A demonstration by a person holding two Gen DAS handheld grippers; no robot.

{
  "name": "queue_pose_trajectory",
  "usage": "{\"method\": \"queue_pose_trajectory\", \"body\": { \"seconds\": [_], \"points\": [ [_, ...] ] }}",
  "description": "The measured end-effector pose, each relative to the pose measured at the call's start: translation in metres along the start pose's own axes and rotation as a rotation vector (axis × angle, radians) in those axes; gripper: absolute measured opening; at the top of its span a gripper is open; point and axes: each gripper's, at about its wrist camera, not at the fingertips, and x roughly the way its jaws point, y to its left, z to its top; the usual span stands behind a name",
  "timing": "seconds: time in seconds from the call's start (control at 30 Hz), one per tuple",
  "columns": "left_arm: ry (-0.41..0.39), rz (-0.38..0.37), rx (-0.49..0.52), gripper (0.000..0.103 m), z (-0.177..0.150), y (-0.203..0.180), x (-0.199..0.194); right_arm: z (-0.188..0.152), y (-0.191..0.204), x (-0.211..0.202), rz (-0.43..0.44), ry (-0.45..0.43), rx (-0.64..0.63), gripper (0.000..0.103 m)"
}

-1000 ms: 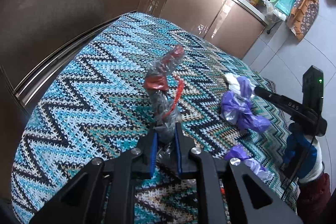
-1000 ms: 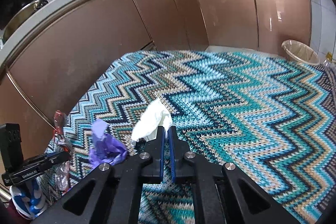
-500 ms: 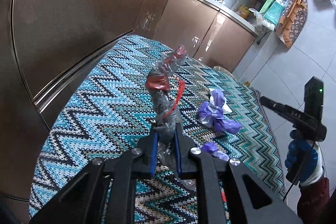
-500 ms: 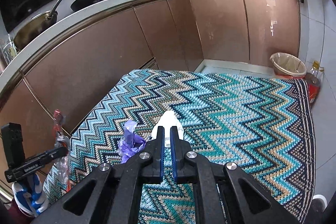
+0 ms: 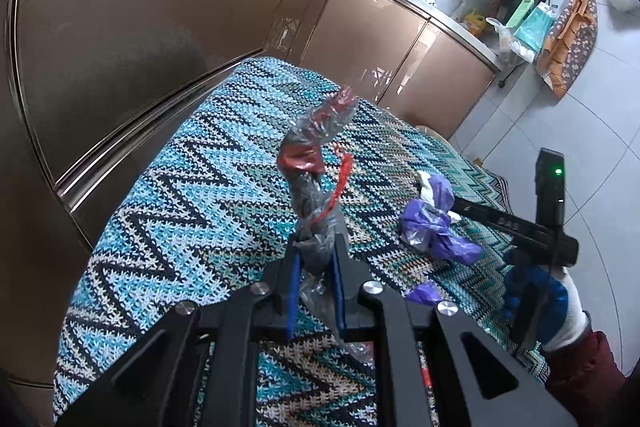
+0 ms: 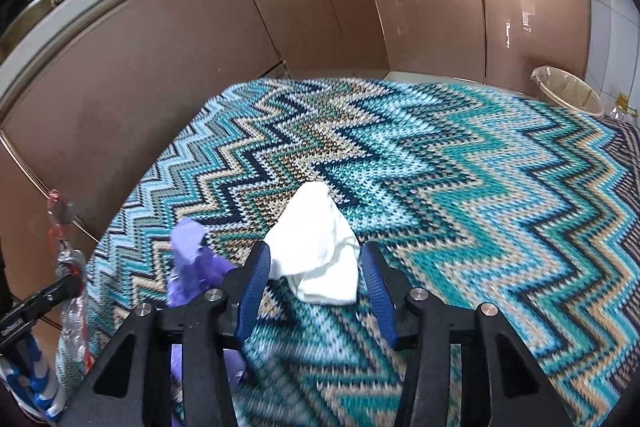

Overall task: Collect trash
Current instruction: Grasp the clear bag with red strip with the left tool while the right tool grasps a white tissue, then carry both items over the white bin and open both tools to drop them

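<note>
We see our right gripper [image 6: 314, 287] with jaws opening around a crumpled white tissue [image 6: 316, 255] lying on the zigzag rug [image 6: 460, 187], straight ahead between its fingers, while our left gripper [image 5: 316, 283] pinches a clear wrapper [image 5: 314, 183].

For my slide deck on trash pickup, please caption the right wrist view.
Right gripper opening its jaws around a crumpled white tissue on the zigzag rug, purple wrapper beside it.
</note>
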Motion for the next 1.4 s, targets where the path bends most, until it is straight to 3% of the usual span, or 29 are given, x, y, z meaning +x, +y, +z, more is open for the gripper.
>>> {"method": "queue_pose_trajectory", "body": {
  "seconds": [0.1,0.13,0.2,0.3,0.57,0.97,1.2,1.4],
  "points": [
    [0.001,-0.004,-0.005,0.013,0.0,0.001,0.002,-0.002,0.004,0.009,-0.02,0.013,-0.026,0.045],
    [0.001,-0.004,-0.006,0.013,0.0,0.002,0.002,-0.003,0.006,0.01,-0.036,0.01,-0.041,0.04],
    [0.001,-0.006,-0.009,0.013,-0.001,0.003,0.002,-0.002,0.008,0.01,-0.039,0.002,-0.053,0.019],
    [-0.005,-0.007,-0.009,0.013,-0.003,0.005,-0.004,-0.002,0.01,0.004,-0.041,-0.013,-0.066,0.01],
    [-0.057,-0.017,-0.001,0.013,-0.006,-0.001,-0.041,-0.007,0.019,-0.041,-0.039,-0.079,-0.069,0.009],
    [-0.14,-0.075,0.051,0.013,-0.016,-0.033,-0.112,-0.038,0.038,-0.16,-0.055,-0.221,-0.076,0.009],
    [-0.175,-0.107,0.11,0.013,-0.022,-0.07,-0.147,-0.067,0.046,-0.229,-0.049,-0.313,-0.078,0.009],
    [-0.171,-0.153,0.202,0.013,-0.029,-0.121,-0.163,-0.103,0.024,-0.284,-0.069,-0.392,-0.03,0.009]
  ]
}}
